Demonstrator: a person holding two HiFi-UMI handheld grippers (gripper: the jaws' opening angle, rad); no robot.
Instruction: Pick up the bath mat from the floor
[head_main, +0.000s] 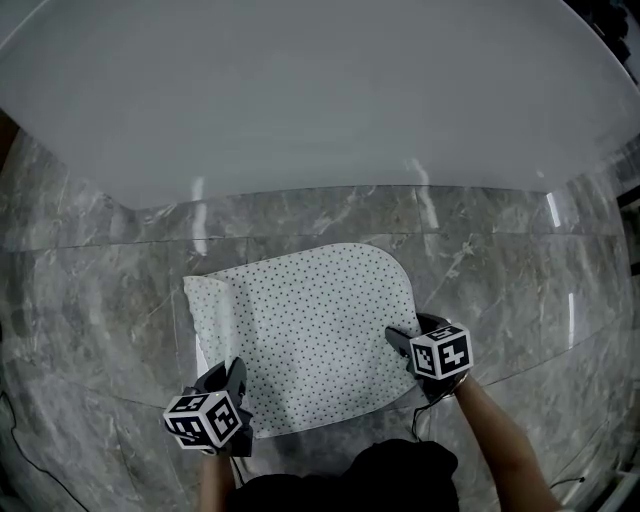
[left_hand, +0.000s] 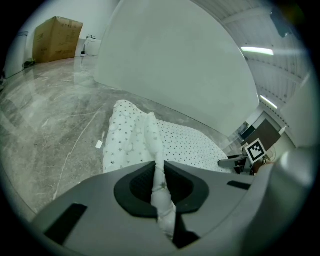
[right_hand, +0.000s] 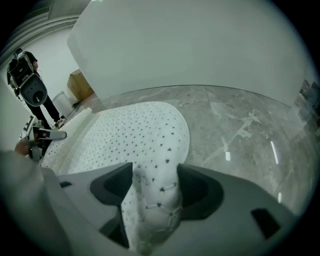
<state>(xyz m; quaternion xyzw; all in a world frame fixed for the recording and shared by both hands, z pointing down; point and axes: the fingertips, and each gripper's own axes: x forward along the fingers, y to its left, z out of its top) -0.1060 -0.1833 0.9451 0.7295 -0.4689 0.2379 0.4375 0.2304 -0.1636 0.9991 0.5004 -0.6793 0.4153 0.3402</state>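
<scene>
1 seemingly soft, limp bath mat is lying on the marble floor, left gripper clamping its thin near edge tight, right gripper standing wide, hugging a thick bunched fold.
</scene>
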